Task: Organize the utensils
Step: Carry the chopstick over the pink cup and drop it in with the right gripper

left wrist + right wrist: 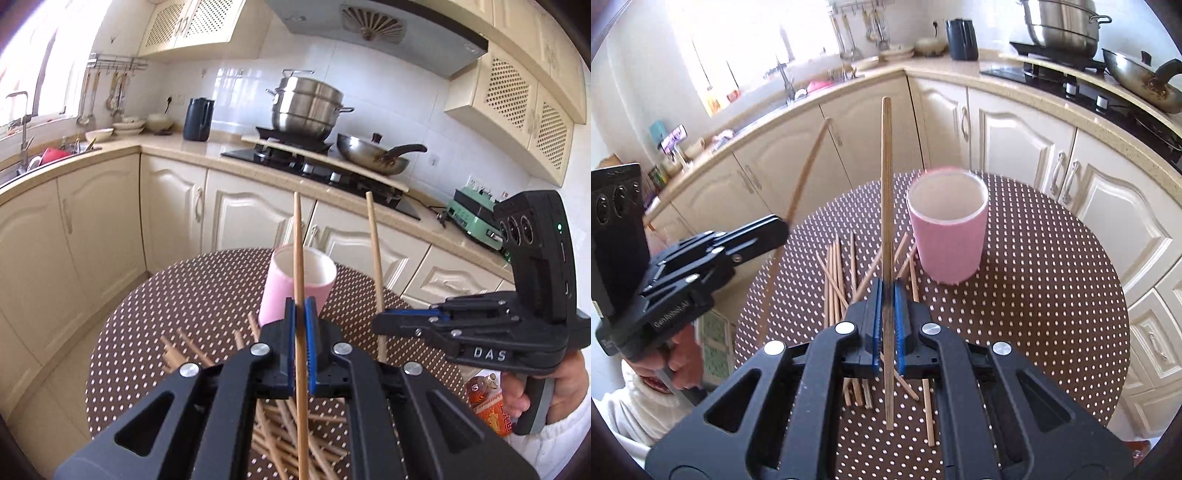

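Note:
A pink cup [295, 288] [948, 236] stands upright and empty on the round dotted table [1052, 295]. Several wooden chopsticks [846, 273] [280, 424] lie scattered on the table in front of it. My left gripper [300, 314] is shut on one chopstick [298, 258], held upright above the pile. My right gripper [887, 291] is shut on another chopstick [886, 184], also upright, just left of the cup. Each gripper shows in the other view: the right gripper [380, 325] with its chopstick [375, 251], the left gripper [783, 229] with its chopstick [805, 177].
Cream cabinets and a countertop [177, 147] curve behind the table. On it are a stove with a steel steamer pot [306, 107], a wok [373, 155], a dark kettle [198, 119] and a green appliance [472, 214]. A sink [798, 92] sits by the window. A person's hand [532, 391] grips the right handle.

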`<state>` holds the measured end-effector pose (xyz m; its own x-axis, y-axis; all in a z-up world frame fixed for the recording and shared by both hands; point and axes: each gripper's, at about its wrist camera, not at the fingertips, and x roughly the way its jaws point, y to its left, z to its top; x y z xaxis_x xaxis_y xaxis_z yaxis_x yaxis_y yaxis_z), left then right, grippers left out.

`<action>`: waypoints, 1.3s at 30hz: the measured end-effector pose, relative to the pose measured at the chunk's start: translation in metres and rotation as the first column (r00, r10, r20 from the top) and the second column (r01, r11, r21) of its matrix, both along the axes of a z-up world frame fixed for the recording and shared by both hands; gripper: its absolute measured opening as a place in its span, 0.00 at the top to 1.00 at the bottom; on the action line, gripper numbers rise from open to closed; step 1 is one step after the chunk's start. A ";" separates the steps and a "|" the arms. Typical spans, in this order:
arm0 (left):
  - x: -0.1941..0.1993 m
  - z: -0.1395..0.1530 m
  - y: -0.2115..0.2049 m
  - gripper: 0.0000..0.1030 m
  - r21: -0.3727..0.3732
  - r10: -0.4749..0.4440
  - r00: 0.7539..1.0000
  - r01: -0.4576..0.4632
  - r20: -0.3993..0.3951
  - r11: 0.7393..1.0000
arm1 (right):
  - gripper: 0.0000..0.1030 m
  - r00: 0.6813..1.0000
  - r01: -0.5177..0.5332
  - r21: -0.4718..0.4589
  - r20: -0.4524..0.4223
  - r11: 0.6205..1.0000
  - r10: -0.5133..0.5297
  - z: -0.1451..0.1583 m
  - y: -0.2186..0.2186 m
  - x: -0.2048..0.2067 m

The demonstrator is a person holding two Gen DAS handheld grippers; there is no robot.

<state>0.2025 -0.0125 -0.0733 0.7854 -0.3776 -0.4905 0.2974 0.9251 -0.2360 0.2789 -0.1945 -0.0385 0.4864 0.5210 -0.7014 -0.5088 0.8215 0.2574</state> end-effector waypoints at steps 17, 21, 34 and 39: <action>0.062 0.052 -0.040 0.95 -0.060 -0.021 0.990 0.030 0.143 0.998 | 0.94 0.972 0.121 0.144 0.184 0.982 -0.146 0.046 -0.030 0.028; 0.081 0.055 -0.044 0.95 -0.091 -0.004 0.982 0.022 0.190 0.996 | 0.94 0.952 0.157 0.175 0.235 0.972 -0.196 0.062 -0.035 0.040; 0.128 0.044 -0.048 0.95 -0.168 0.108 0.921 -0.047 0.375 0.985 | 0.94 0.887 0.235 0.241 0.343 0.942 -0.309 0.079 -0.039 0.078; 0.135 0.035 -0.054 0.95 -0.147 0.139 0.902 -0.086 0.409 0.985 | 0.94 0.877 0.253 0.233 0.354 0.939 -0.324 0.067 -0.037 0.088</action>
<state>0.3373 -0.0663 -0.0385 0.9483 -0.3105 -0.0654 0.2889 0.9301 -0.2267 0.3665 -0.2318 0.0285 0.8445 0.4120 -0.3421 -0.3435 0.9069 0.2442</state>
